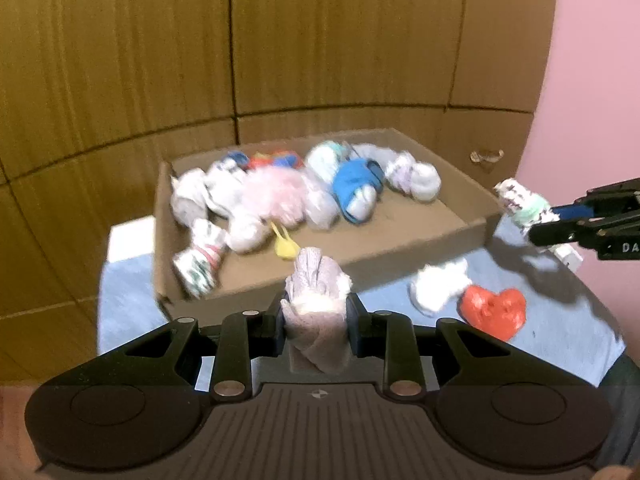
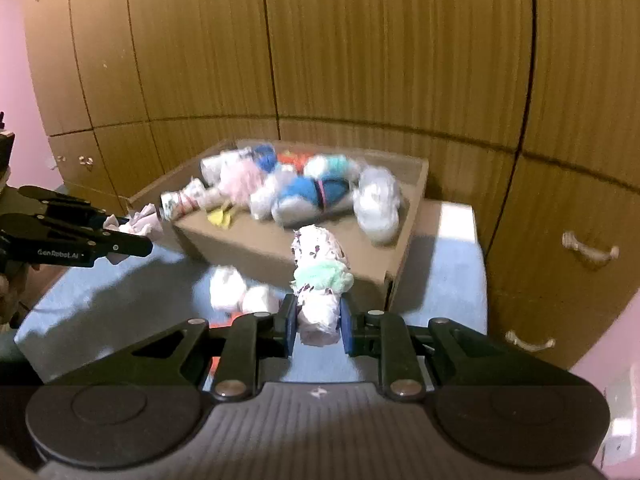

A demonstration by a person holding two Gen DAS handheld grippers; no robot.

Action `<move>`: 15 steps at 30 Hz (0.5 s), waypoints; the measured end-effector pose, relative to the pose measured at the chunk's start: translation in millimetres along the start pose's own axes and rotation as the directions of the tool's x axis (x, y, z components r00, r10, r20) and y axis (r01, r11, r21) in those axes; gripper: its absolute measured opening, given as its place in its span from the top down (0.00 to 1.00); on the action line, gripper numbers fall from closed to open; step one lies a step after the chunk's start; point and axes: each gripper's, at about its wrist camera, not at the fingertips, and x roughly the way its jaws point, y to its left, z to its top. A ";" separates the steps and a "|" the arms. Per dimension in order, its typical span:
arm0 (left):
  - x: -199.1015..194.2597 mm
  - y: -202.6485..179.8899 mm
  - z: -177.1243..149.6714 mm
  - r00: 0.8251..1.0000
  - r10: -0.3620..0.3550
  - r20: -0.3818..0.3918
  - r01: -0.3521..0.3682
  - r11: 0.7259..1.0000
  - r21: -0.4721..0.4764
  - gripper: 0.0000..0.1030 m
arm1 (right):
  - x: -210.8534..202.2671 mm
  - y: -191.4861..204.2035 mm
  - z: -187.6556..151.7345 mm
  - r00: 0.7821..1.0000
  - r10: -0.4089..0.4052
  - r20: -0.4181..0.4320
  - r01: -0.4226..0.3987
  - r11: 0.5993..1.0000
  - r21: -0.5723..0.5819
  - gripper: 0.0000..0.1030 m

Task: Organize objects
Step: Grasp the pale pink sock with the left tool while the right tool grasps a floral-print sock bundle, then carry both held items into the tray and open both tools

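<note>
At twelve o'clock from both grippers, a shallow cardboard box is sitting on the blue-covered table, already filling up with rolled sock bundles along its far side; its near half is still lying bare. The left gripper is clenching a pale lilac sock roll between its pads, poised just short of the box's near wall. The right gripper is likewise grasping a white patterned roll with a mint band, and in the left wrist view it is showing at three o'clock, beside the box's right corner. Judging by this, most of the sorting is looking done: both held rolls are still waiting to go in. Out on the table, a white bundle and a red heart-shaped piece are lying at about two o'clock from the left gripper, apparently still waiting to be collected.
</note>
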 end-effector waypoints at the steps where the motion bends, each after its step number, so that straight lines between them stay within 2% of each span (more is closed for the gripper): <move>1: -3.0 3.8 4.5 1.000 0.007 0.009 -0.007 1.000 -0.004 0.66 | -2.6 0.6 5.5 1.000 -0.003 0.011 0.003 1.000 -0.015 0.81; 9: -12.8 20.7 46.8 0.996 0.049 0.069 -0.049 0.999 -0.009 0.66 | -7.1 12.4 53.0 0.996 0.032 0.081 -0.023 0.994 -0.107 0.81; 15: -9.6 21.2 71.6 0.994 0.055 0.097 -0.058 0.998 0.033 0.66 | 5.9 25.8 78.5 0.992 0.091 0.086 -0.075 0.982 -0.175 0.81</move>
